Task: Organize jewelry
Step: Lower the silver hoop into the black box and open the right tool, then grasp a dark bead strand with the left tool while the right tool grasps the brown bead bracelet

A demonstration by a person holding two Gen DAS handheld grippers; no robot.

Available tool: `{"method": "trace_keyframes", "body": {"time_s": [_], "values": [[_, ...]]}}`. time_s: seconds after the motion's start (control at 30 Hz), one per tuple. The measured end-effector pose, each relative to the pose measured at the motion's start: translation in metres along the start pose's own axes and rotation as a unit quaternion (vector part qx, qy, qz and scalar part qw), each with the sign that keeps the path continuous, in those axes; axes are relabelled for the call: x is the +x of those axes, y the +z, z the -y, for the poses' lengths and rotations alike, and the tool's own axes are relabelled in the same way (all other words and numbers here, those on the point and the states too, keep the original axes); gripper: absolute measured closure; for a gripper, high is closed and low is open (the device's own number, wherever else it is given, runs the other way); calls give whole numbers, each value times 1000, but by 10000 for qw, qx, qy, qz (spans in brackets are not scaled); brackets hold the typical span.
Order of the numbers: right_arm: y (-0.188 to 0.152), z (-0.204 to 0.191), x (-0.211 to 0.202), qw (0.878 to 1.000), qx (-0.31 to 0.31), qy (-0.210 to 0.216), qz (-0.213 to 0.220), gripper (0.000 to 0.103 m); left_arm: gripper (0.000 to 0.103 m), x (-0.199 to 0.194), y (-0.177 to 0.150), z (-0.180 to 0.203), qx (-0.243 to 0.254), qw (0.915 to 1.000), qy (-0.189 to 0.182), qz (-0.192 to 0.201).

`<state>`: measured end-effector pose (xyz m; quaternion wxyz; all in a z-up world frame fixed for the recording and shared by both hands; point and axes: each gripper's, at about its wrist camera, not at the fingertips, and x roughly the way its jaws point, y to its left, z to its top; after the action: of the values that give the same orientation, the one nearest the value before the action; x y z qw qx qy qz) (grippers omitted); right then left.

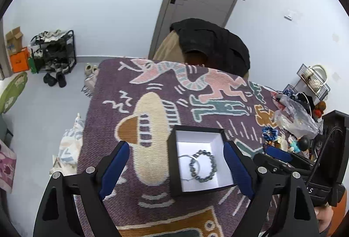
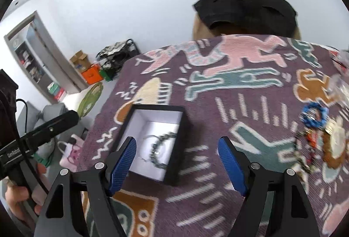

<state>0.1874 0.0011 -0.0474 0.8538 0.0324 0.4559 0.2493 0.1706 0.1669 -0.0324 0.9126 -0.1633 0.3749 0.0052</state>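
Observation:
A black box [image 1: 173, 162] with a white inside lies open on the patterned cloth [image 1: 109, 128]. In it rest a dark beaded bracelet [image 1: 205, 166] and a thin silver ring [image 1: 187, 158] with a fine chain. My left gripper [image 1: 176, 145] is open, its blue pads on either side of the box, the right pad close to the box wall. My right gripper [image 2: 177, 141] is open with nothing held; the box [image 2: 174, 171] and the bracelet [image 2: 160, 145] lie by its left finger. A blue bead bracelet [image 2: 314, 115] and other trinkets lie in a heap to the right.
A clear plastic bag [image 1: 294, 115] and small figurines sit at the table's right side, with a wire basket [image 1: 314, 80] behind. A chair draped in black cloth [image 1: 213, 40] stands at the far edge. A shoe rack [image 1: 54, 51] stands on the floor to the left.

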Motion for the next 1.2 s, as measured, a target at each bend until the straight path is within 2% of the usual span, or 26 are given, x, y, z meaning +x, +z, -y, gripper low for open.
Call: {"method": "trace_keyframes", "body": {"time_s": [0.57, 0.8, 0.93, 1.2], "values": [[-27, 104, -90, 9913, 812, -819, 628, 26, 15, 18, -8, 94, 613, 9965, -540, -190], [-40, 150, -112, 9844, 1152, -1100, 752, 27, 15, 32, -13, 134, 851, 9934, -683, -337], [-49, 181, -124, 9782, 1421, -1296, 783, 34, 15, 40, -19, 154, 976, 9914, -756, -433], [-66, 226, -136, 9696, 1849, -1375, 824, 34, 16, 64, -27, 189, 1098, 9881, -884, -611]]}}
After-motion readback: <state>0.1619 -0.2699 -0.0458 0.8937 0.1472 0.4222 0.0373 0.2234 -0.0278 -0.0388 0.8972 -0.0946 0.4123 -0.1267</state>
